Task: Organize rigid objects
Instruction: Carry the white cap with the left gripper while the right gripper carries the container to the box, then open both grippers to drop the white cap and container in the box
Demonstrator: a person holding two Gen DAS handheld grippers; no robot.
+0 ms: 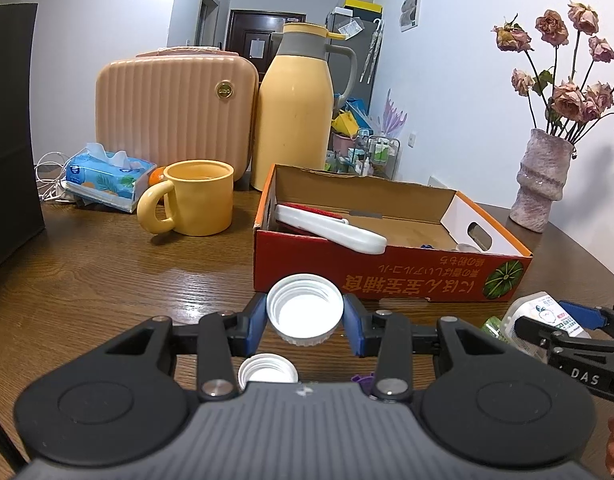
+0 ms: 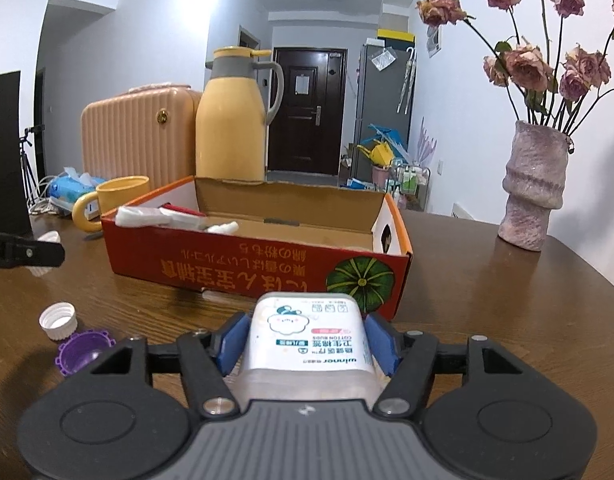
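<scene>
Two grippers work over the table [image 1: 107,280]. Left gripper [image 1: 305,322] is clenched on a white cap [image 1: 305,314], held open side up just before the red box [image 1: 387,272]. Right gripper [image 2: 307,344] has its blue pads at the sides of a cotton-swab case [image 2: 307,340], near the box front. Another white cap [image 2: 59,320] and a purple cap [image 2: 81,352] lie on the table nearby.

Black grippers, blue fingers [image 1: 254,322], silver screws.
</scene>
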